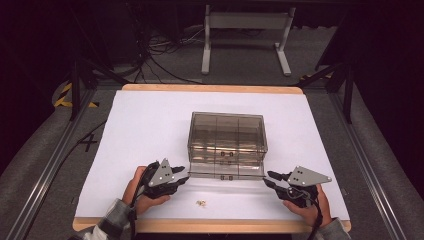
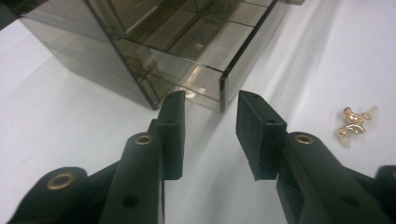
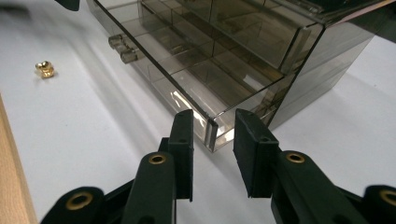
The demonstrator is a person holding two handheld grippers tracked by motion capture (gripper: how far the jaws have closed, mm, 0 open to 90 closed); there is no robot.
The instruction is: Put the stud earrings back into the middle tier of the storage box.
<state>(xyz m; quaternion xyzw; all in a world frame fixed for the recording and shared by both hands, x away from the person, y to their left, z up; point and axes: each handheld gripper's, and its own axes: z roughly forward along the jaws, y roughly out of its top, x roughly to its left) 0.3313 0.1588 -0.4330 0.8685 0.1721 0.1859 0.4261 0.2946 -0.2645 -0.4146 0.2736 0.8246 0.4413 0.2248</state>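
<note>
White tabletop point(image 1: 140, 130): smoked drawer organizer point(image 1: 227, 135), bottom drawer point(image 1: 226, 174) out; left gripper point(image 1: 184, 179) and right gripper point(image 1: 267, 179) flank it, spread, empty. Gold earrings point(image 1: 201, 203), apparently, beside it risk being swept off.

Grey sleeves; each black claw point(image 1: 186, 178) carries a grey three-cornered plate and brass-ringed screw holes.

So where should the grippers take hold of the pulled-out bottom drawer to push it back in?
At the drawer's two front corners, one gripper from each side. The left gripper and right gripper each already face a corner with open jaws. The front wall is a thin upright plate that sticks out past the box, so jaws could probably straddle it.
</note>
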